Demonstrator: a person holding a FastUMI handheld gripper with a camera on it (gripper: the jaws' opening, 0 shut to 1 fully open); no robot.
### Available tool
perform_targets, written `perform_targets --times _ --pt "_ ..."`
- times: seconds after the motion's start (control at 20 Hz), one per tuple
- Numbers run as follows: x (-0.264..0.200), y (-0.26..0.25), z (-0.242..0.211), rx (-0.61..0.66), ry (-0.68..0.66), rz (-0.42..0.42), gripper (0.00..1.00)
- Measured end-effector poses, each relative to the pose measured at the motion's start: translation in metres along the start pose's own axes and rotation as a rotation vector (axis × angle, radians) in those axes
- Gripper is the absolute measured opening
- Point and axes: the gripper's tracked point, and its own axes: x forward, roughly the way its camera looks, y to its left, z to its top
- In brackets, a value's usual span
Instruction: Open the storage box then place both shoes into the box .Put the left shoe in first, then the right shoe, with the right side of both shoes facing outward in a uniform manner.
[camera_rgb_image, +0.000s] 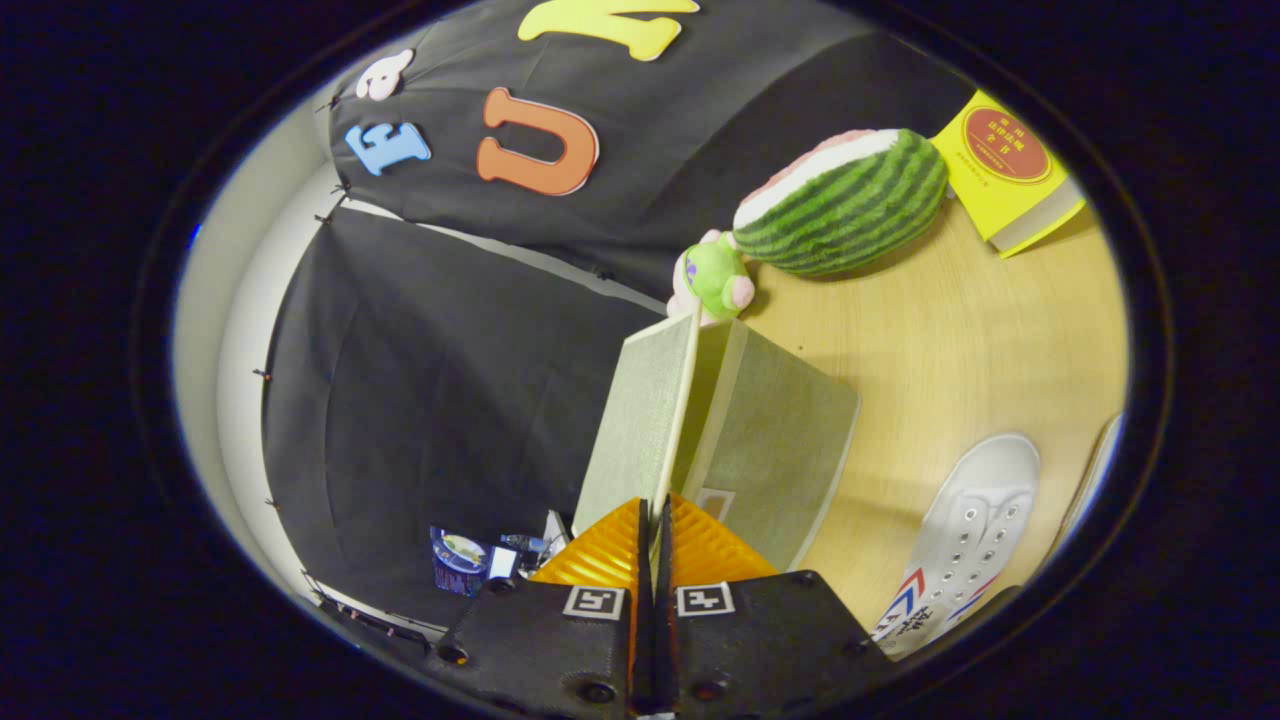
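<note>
My fingers are pressed nearly together on the edge of the storage box's lid, a thin panel tipped up off the storage box, so by my reckoning I am partway through the opening step, with the lid raised but not yet swung clear. One white shoe lies on the wooden table just beside the box, on the side away from the lid, and a sliver of what may be the second shoe sits past it, too cut off to be sure. Nothing I can see is in the box, so both shoes are left to place, left one first.
</note>
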Motion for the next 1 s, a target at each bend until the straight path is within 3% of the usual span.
perform_targets --times 0.55,0.85,1.0 --pt "-0.026 0.082 0.039 -0.038 -0.058 0.014 0.06" --pt "0.012 0.155 0.037 -0.068 -0.059 0.061 0.05" --pt "0.044 0.17 0.023 -0.068 -0.033 0.03 0.06"
